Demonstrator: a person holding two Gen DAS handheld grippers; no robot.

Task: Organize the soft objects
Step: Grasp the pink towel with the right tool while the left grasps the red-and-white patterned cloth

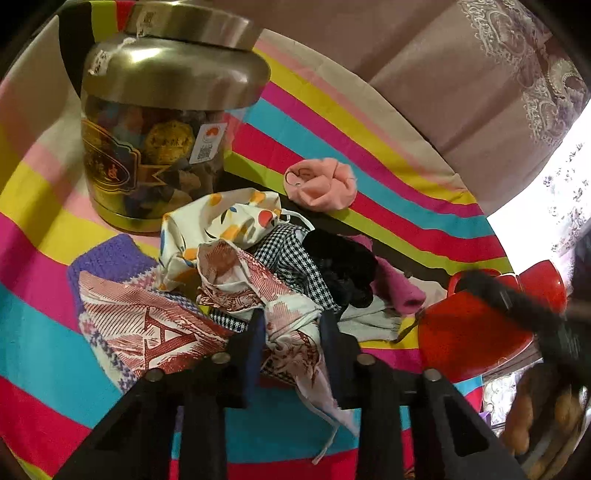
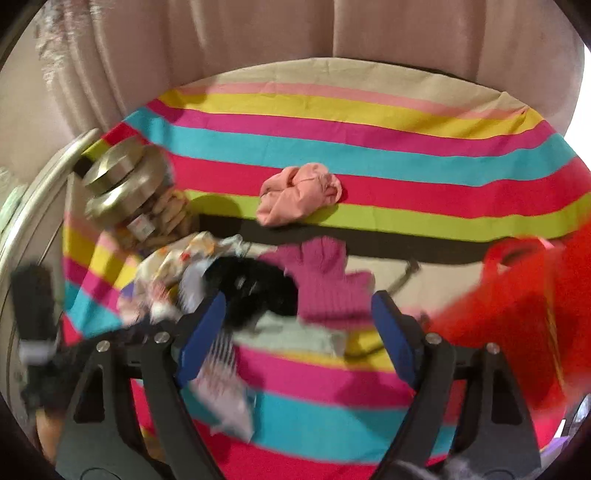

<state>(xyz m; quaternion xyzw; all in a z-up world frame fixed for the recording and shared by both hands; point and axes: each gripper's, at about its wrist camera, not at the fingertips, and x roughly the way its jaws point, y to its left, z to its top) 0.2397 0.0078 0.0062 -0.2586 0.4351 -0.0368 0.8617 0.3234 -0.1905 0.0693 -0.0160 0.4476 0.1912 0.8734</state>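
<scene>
Left gripper (image 1: 291, 332) clamps a red-printed white cloth (image 1: 288, 325) from the unsorted heap ahead, while the right gripper (image 2: 295, 314) gapes empty, sorting barely begun.

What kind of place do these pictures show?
Probably a room at home: a striped cloth covers the surface, curtains hang behind it, and a snack jar stands beside a pile of small fabric items.
</scene>
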